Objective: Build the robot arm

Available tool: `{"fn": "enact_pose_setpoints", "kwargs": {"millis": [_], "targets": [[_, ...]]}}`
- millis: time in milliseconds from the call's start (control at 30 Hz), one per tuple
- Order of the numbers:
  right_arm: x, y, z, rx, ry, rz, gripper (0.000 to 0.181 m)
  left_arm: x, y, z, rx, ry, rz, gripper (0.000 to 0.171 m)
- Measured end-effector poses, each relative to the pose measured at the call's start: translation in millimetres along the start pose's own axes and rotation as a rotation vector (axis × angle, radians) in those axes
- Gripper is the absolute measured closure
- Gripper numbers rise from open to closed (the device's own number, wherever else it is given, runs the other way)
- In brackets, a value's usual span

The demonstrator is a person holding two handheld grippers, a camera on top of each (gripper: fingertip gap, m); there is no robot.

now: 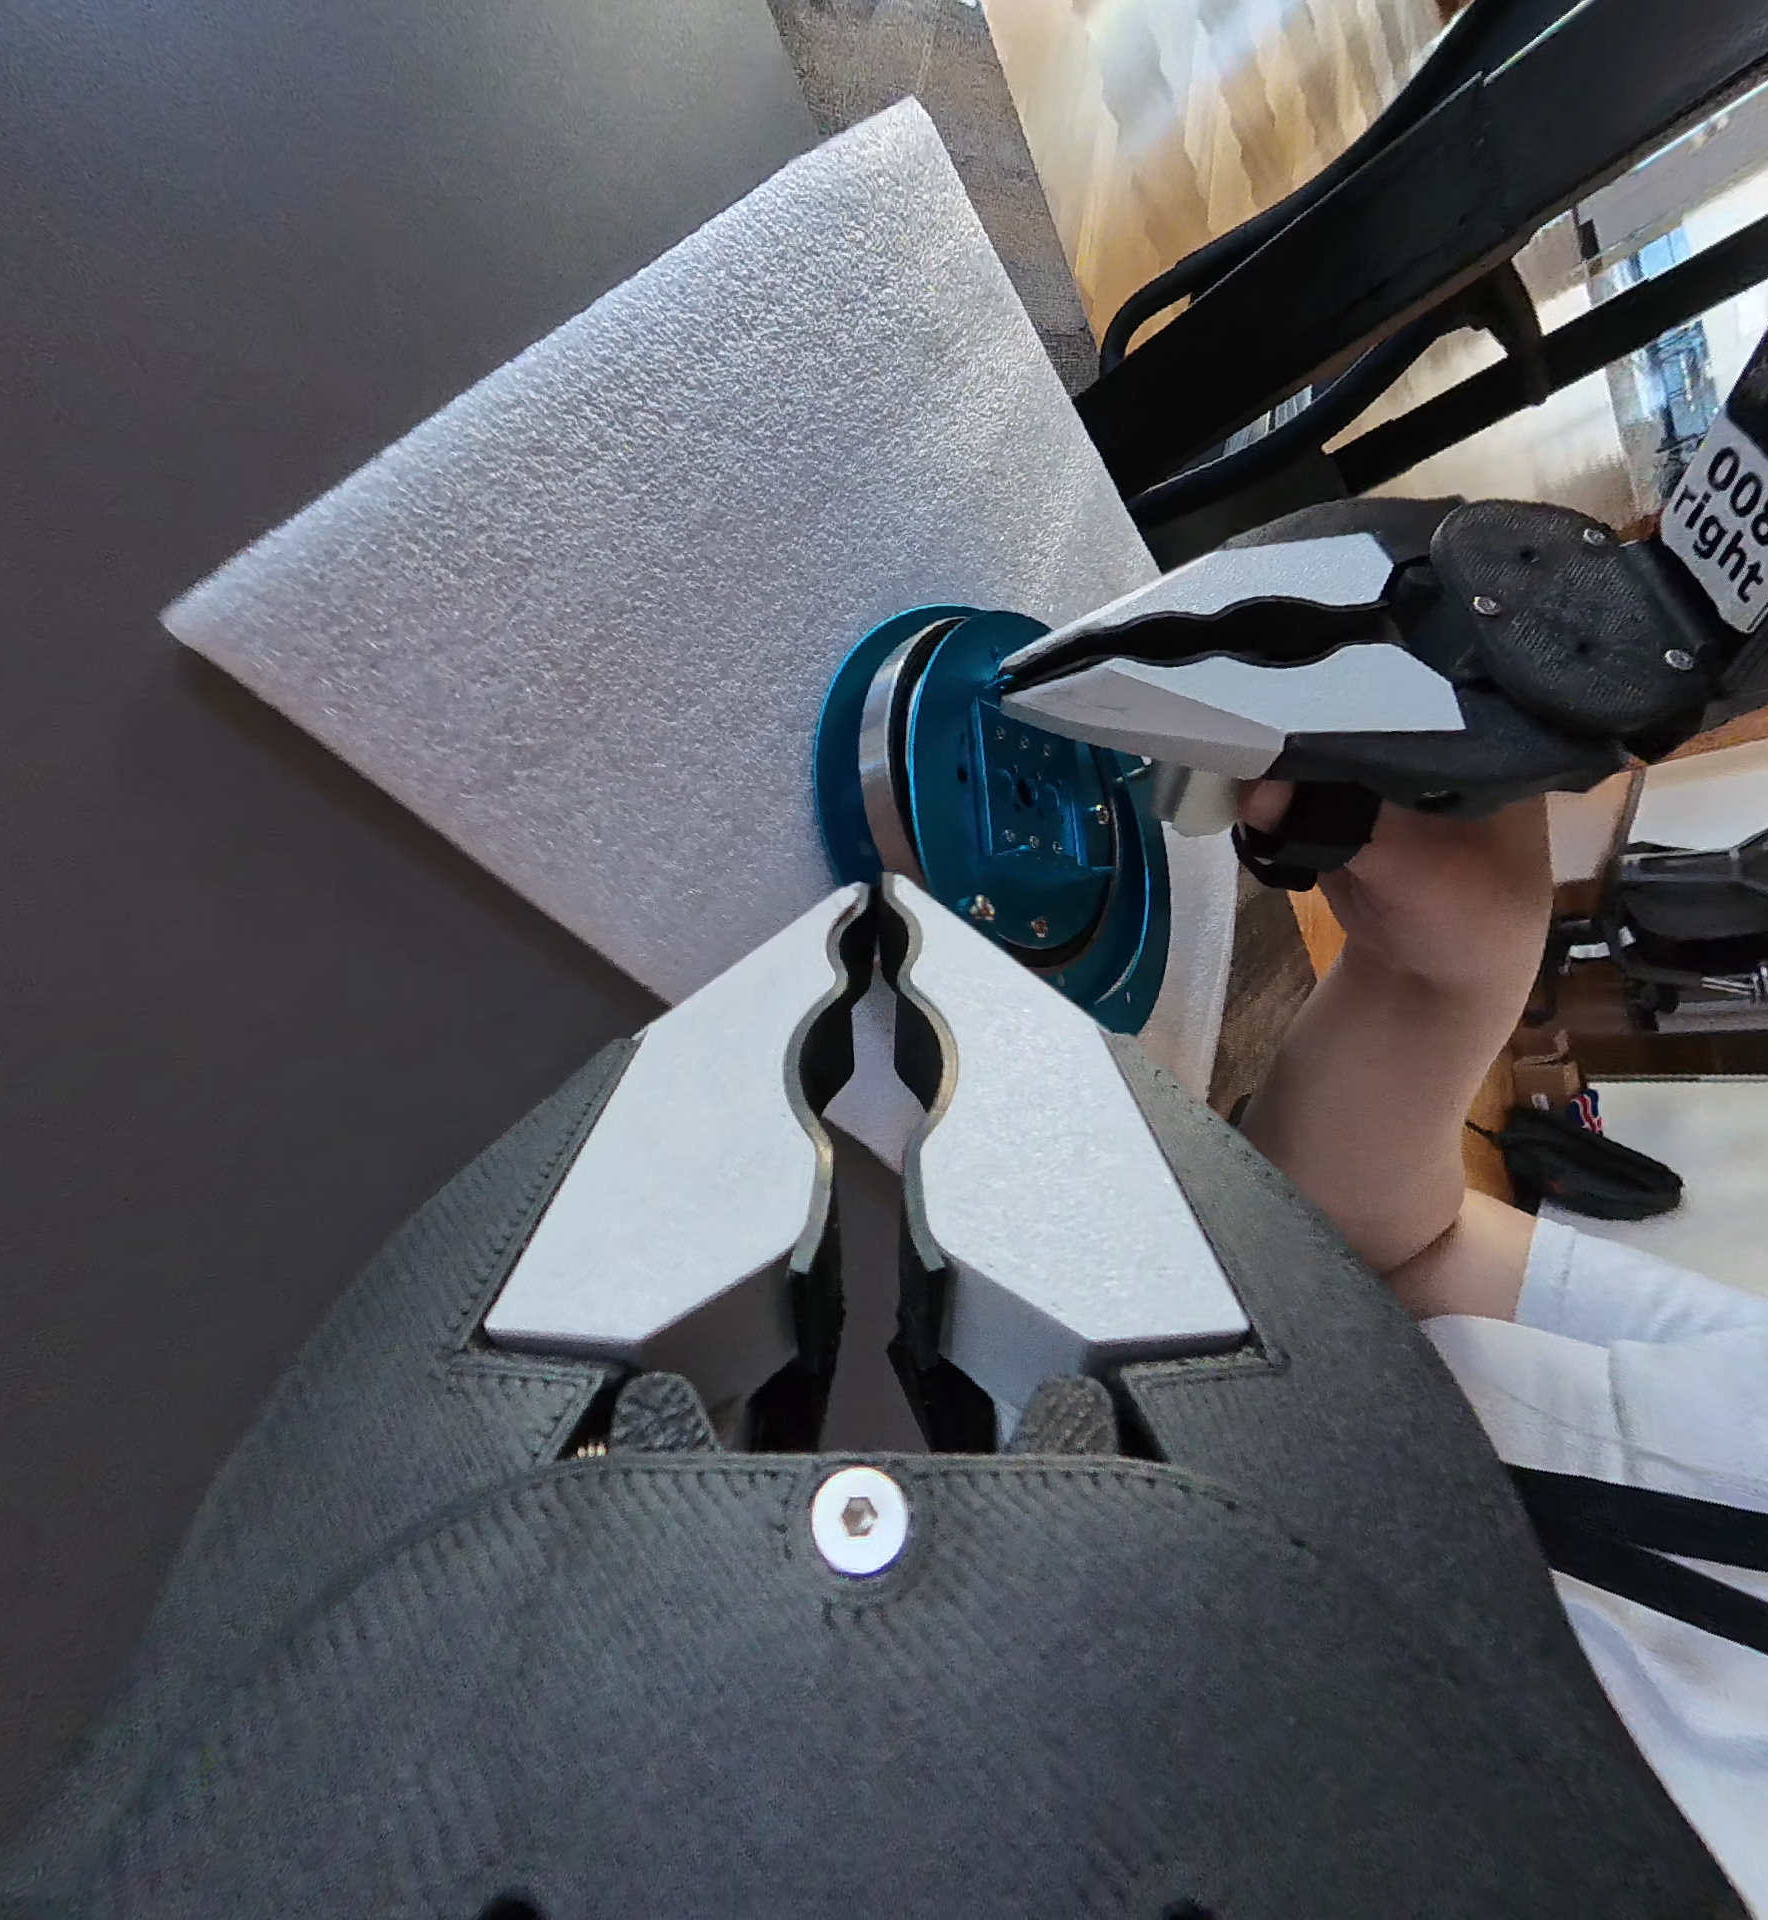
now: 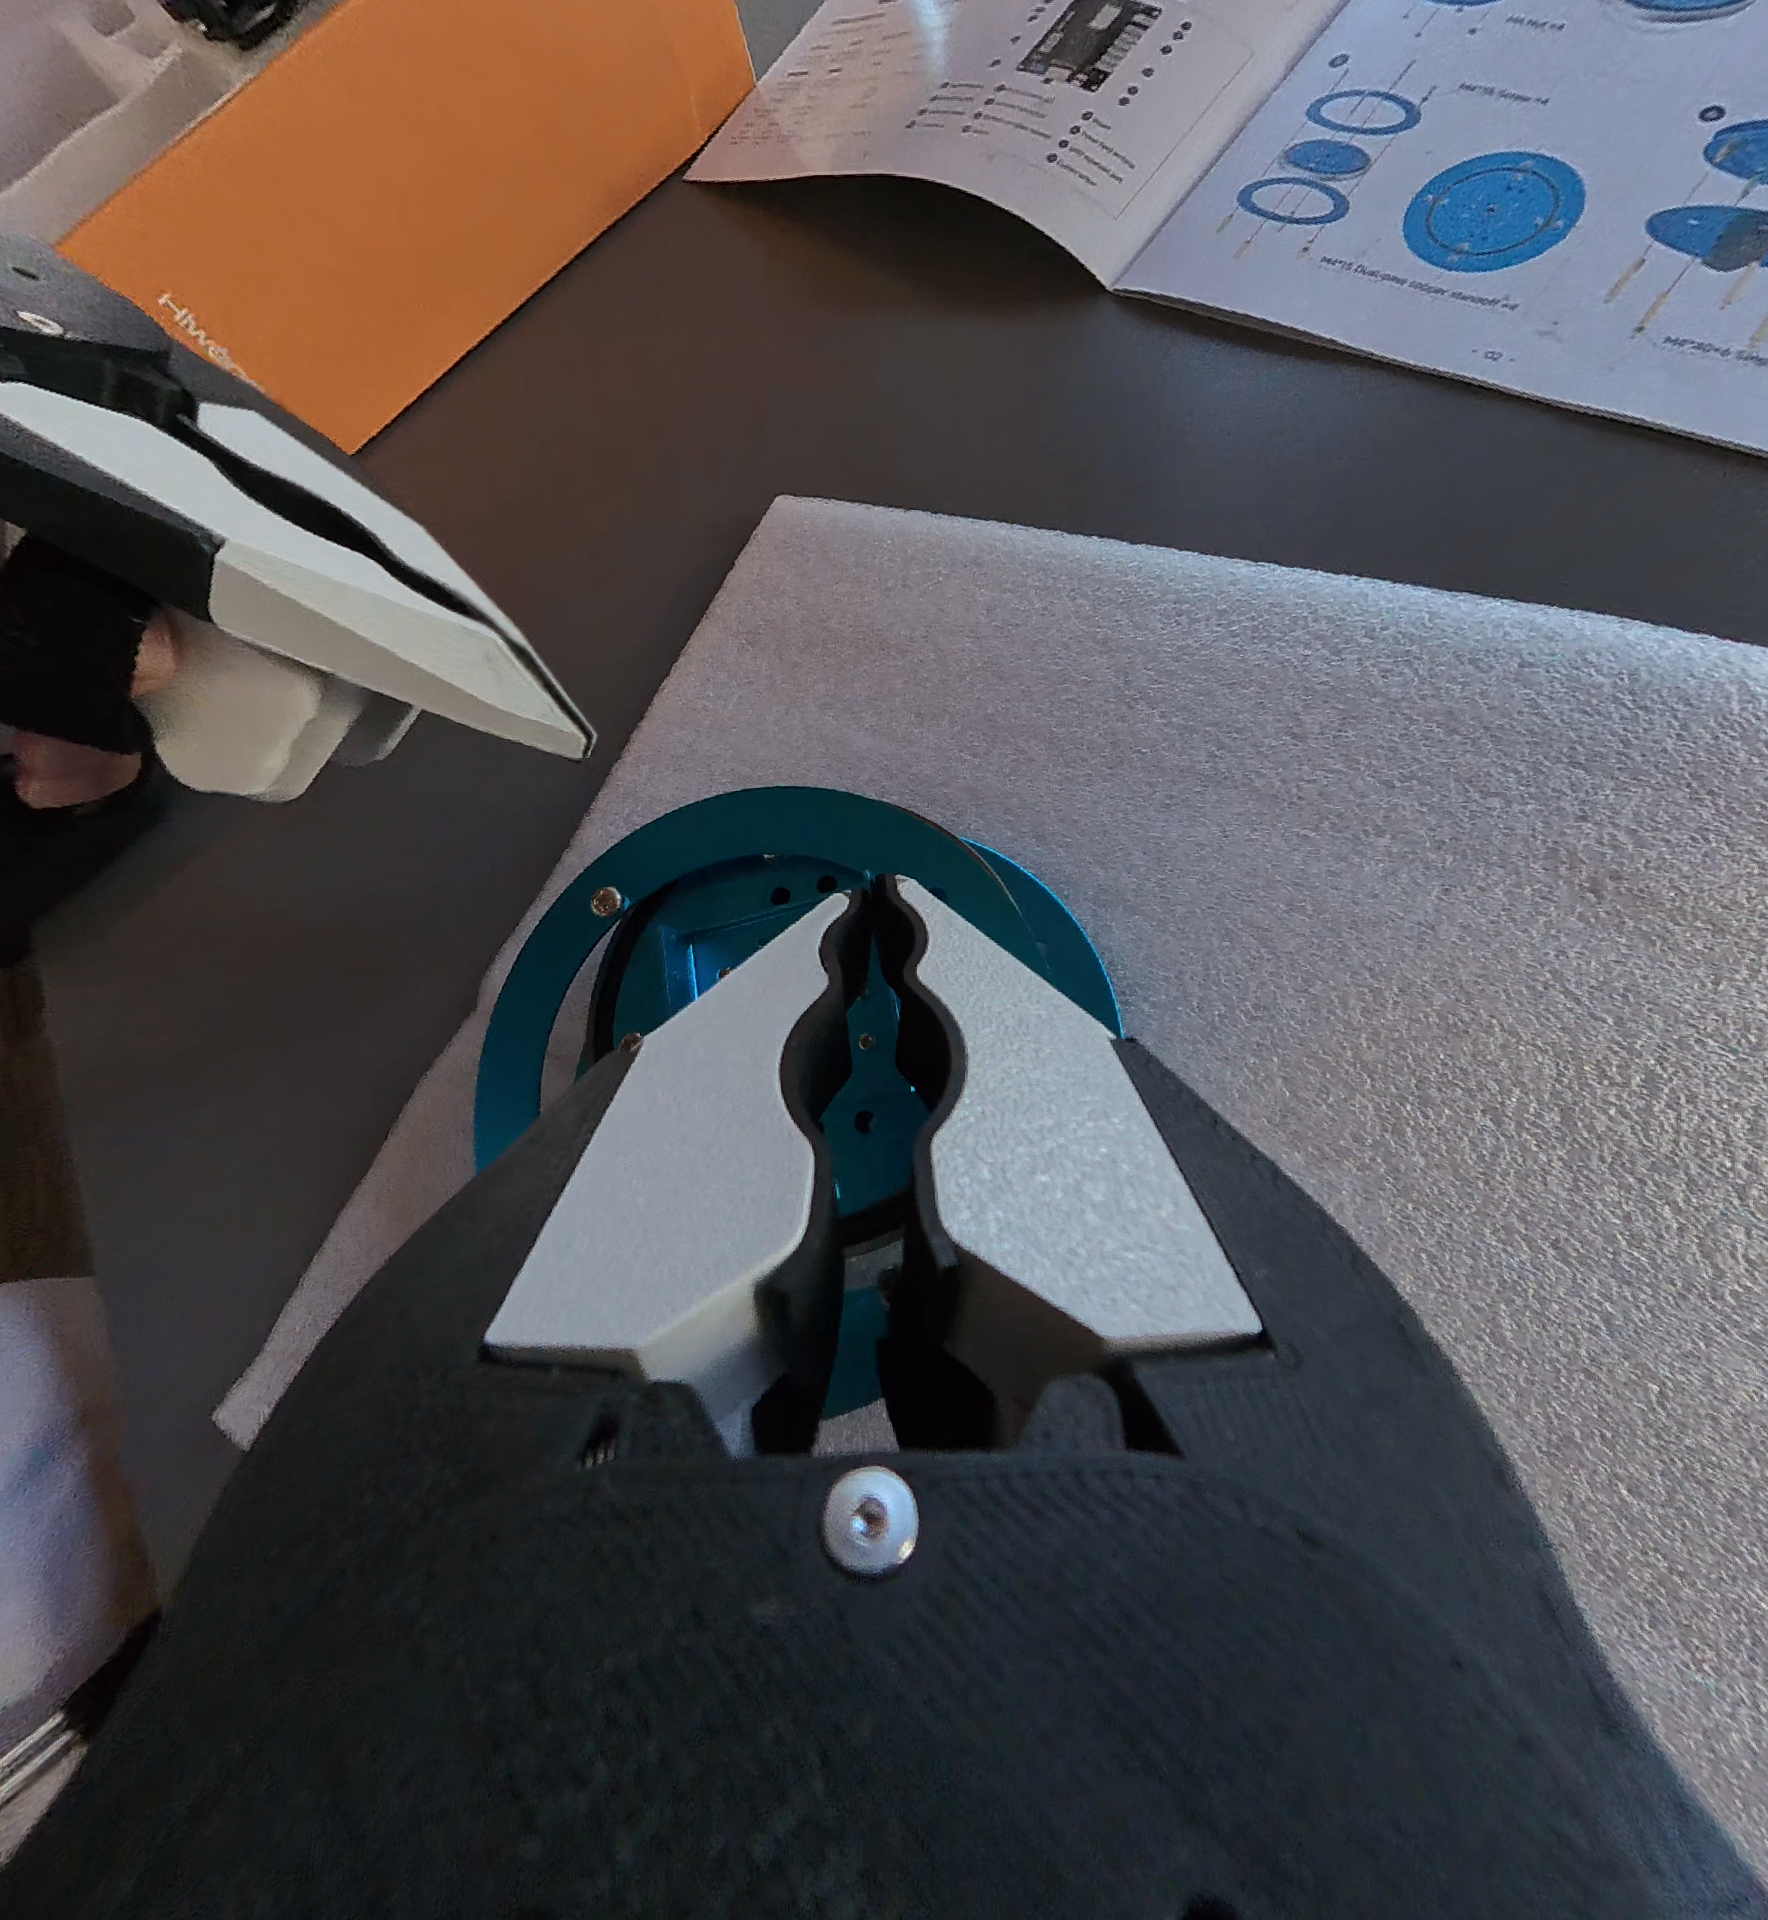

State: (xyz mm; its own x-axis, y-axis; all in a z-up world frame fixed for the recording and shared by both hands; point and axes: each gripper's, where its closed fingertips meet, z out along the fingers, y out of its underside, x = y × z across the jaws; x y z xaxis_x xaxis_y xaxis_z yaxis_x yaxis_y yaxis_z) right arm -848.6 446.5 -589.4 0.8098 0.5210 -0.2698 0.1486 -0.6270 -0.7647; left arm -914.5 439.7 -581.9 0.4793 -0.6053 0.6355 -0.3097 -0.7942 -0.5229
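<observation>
The right gripper (image 2: pixel 875 885) has its tips pressed together on the blue metal turntable assembly (image 1: pixel 1005 821), near the foam sheet's (image 2: pixel 1327 831) edge. The left gripper (image 1: pixel 875 888), also closed and empty, hovers just beside the assembly. Dark tabletop (image 2: pixel 859 395) lies beyond, with an open booklet (image 2: pixel 1275 177) and orange box (image 2: pixel 423 197).

Orange box (image 2: pixel 412 197) and open booklet (image 2: pixel 1379 177) on dark table (image 2: pixel 963 395); black chair (image 1: pixel 1379 343).

Ahead of the matt grey fingers (image 2: pixel 714 1122) with ribbed black plastic mounts, a glossy blue anodised metal disc assembly (image 1: pixel 1025 831) sat on rough white foam sheet (image 1: pixel 599 582), over a smooth matt dark surface (image 1: pixel 184 416).
</observation>
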Motion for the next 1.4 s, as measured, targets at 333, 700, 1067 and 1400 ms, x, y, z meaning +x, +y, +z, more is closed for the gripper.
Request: {"fn": "enact_pose_setpoints", "kwargs": {"millis": [333, 700, 1067, 1400], "targets": [[0, -1, -2, 0.031, 0.014, -0.026, 0.181, 4, -2, -7, 0.054, 0.038, 0.037, 0.171], [-6, -3, -12, 0.096, -0.099, 0.039, 0.181, -1, 2, -6, 0.003, 0.170, 0.077, 0.171], [-9, -5, -16, 0.128, -0.230, 0.143, 0.181, -9, 0, 18, -0.097, 0.120, 0.155, 0.171], [-14, -5, -12, 0.107, -0.295, 0.169, 0.181, -30, 12, 26, -0.189, -0.038, 0.282, 0.171]]}}
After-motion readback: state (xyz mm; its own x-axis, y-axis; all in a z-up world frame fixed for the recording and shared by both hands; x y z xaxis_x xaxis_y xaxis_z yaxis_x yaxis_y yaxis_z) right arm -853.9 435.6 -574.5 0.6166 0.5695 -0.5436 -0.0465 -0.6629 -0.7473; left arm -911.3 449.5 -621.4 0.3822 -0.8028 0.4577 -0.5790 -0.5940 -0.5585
